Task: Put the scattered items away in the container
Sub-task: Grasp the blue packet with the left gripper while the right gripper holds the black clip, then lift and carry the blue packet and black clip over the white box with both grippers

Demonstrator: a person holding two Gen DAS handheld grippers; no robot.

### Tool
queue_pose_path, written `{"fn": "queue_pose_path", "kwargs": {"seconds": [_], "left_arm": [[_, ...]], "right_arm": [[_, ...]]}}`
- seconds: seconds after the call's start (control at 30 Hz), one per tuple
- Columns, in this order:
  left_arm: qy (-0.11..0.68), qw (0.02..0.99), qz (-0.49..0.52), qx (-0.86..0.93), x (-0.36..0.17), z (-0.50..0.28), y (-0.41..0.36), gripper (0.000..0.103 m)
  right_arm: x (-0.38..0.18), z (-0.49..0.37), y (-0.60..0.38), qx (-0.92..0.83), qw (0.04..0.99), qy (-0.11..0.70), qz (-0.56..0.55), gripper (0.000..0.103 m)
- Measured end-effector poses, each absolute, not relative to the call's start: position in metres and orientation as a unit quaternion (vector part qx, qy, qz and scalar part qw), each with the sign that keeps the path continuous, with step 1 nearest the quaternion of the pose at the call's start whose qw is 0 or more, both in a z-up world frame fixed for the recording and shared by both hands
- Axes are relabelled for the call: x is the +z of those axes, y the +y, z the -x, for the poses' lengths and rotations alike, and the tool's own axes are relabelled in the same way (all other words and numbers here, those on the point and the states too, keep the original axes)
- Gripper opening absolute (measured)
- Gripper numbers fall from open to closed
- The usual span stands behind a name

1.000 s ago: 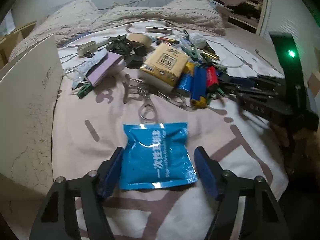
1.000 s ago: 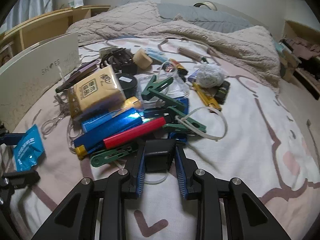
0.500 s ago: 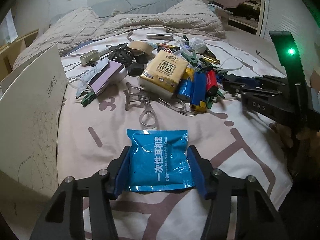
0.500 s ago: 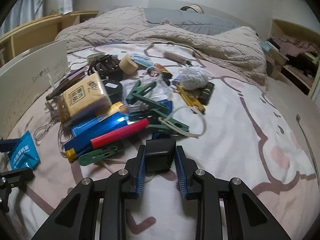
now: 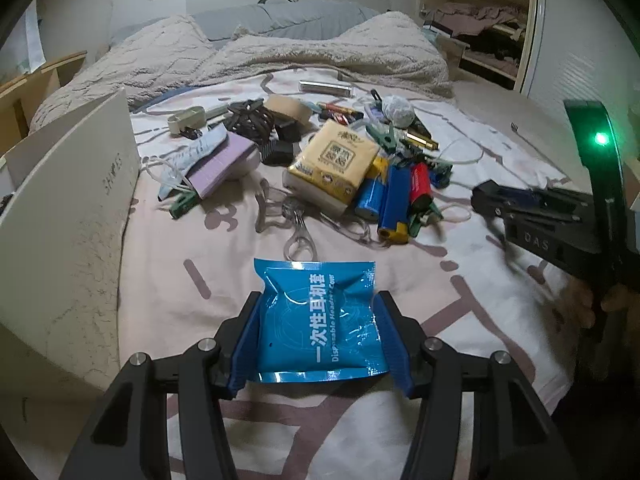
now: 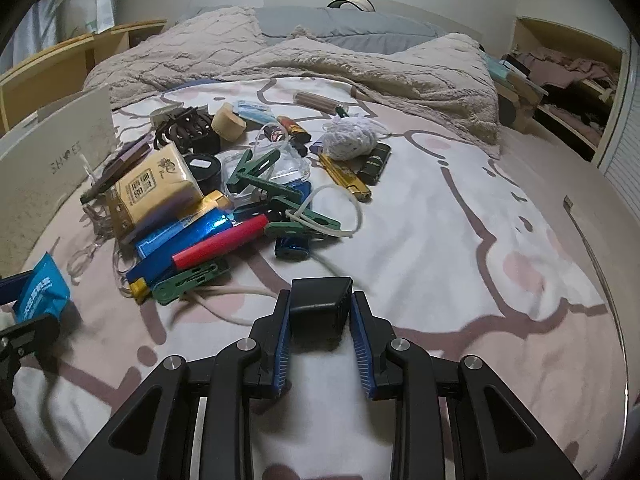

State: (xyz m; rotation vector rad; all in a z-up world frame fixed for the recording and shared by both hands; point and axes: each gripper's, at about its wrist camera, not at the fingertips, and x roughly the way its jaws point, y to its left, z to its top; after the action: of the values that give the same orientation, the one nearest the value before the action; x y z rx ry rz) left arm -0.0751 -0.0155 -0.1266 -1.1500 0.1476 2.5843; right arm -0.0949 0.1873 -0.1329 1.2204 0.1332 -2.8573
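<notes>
My left gripper is shut on a blue foil packet, its pads pressing both sides just above the bed sheet. The packet also shows at the left edge of the right wrist view. My right gripper is shut on a small black block, held above the sheet in front of the pile. A white shoe box stands at the left of the bed. The pile holds a yellow tissue pack, blue lighters, a red lighter and green pegs.
A crumpled beige blanket and grey pillows lie at the head of the bed. A purple notebook, a black hair claw and a tape roll lie behind the pile. A hand holds the right gripper. Open shelves stand at the right.
The left jaws have closed onto the blue packet, which lay between them untouched before. The right gripper has drawn back and up from the pile with the black block.
</notes>
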Motion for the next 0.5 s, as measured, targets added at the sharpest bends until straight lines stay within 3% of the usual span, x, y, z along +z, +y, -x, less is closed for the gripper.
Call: {"fn": "queue_pose_path", "kwargs": {"seconds": [0.5], "left_arm": [[0.046, 0.167, 0.326, 0.929, -0.056, 0.085, -0.016, 0.056]], "right_arm": [[-0.075, 0.073, 0.225, -0.931, -0.021, 0.015, -0.365, 0.029]]}}
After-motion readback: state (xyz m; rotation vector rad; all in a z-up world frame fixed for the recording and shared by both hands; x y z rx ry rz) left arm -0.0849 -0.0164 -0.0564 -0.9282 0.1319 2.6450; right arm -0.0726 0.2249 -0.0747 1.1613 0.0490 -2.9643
